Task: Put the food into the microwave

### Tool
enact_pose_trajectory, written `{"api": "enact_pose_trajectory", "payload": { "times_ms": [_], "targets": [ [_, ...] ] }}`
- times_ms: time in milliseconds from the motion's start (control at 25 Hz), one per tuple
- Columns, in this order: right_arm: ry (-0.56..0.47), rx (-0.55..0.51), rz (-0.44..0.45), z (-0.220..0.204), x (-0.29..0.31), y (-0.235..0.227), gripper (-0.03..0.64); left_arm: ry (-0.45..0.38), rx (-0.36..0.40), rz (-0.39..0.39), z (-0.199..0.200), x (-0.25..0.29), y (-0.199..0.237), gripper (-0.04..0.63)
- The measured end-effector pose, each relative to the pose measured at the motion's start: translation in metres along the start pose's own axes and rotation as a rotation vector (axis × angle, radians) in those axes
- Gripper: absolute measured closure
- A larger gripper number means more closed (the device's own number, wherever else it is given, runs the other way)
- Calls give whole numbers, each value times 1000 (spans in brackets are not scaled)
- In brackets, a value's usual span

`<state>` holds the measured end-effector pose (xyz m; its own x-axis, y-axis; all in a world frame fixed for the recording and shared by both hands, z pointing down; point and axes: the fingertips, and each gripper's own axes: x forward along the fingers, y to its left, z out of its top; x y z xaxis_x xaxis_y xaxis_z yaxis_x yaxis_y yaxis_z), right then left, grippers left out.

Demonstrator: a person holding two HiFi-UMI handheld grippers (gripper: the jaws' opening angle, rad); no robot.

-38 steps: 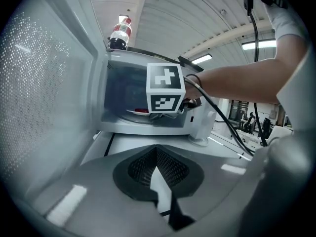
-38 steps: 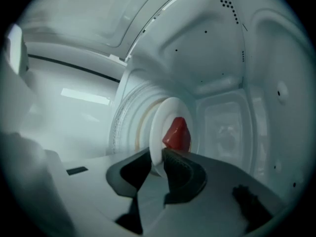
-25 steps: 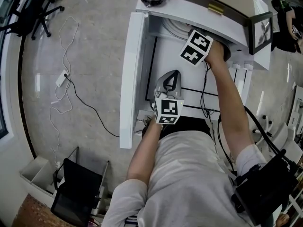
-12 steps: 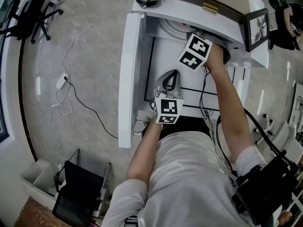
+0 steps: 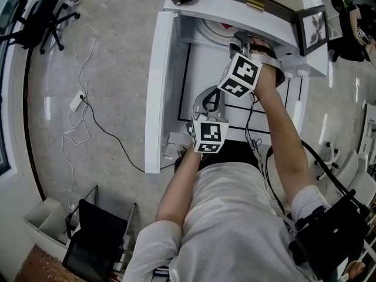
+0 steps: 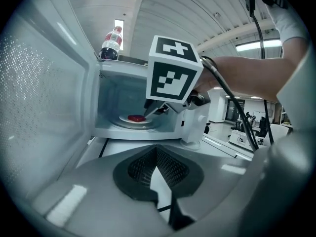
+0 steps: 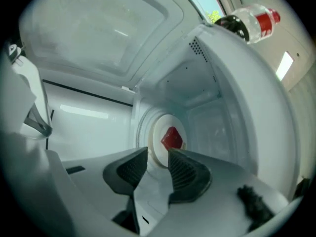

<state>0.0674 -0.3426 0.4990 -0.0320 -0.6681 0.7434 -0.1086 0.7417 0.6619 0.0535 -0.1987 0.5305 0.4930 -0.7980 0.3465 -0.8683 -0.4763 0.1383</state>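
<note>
Red food (image 7: pixel 172 138) lies at the middle of a white plate (image 7: pixel 159 131), and the plate sits on the floor of the microwave (image 5: pixel 223 8), which stands at the far edge of the tabletop (image 5: pixel 202 63) with its door (image 5: pixel 155 87) swung wide to the left. My right claw (image 7: pixel 158 157) is at the oven's mouth, aimed down into the cavity, its ribbed pads spread wide with nothing between them; the food shows beyond the gap, well apart from the tips. My left claw (image 6: pixel 157 151) hangs lower, over the near part of the tabletop, and points at the opening; its dark pads are pressed together at the tips and pinch nothing. From the head view I can make out very little of the inside: the oven's white roof covers the cavity, leaving only a curved strip of the plate's rim, and the tips of my right claw disappear under that roof's front edge. From the left gripper view the marker cube of my right claw blocks the right half of the opening, so I see the plate and food only to its left. A bottle (image 6: pixel 110 43) with a red label stands on the left end of the roof; the head view cuts off its upper part. Black cable trails from my right claw along my forearm.
</note>
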Motion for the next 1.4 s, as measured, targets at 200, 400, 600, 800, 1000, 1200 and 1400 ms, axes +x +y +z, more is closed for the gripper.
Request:
{"api": "enact_pose_trajectory", "payload": {
  "times_ms": [200,400,600,800,1000,1200,1400],
  "targets": [
    [-48,-17,-46,14,-30,7,546,-14,12,-5,3,-10,-7,588],
    [-78,-20,-58,18,-51,19,604,-31,26,-12,9,-23,-15,588],
    [-95,-22,-49,16,-68,34,604,-39,29,-16,9,-37,-21,588],
    [-107,-30,-63,14,-85,44,606,-38,45,-35,8,-45,-30,588],
    [-110,-20,-75,4,-108,54,606,-38,64,-49,12,-59,-37,588],
    [-108,-4,-80,-5,-129,58,606,-49,73,-57,21,-70,-43,588],
    [-111,21,-83,-14,-142,60,606,-55,82,-71,28,-76,-49,588]
  ]
}}
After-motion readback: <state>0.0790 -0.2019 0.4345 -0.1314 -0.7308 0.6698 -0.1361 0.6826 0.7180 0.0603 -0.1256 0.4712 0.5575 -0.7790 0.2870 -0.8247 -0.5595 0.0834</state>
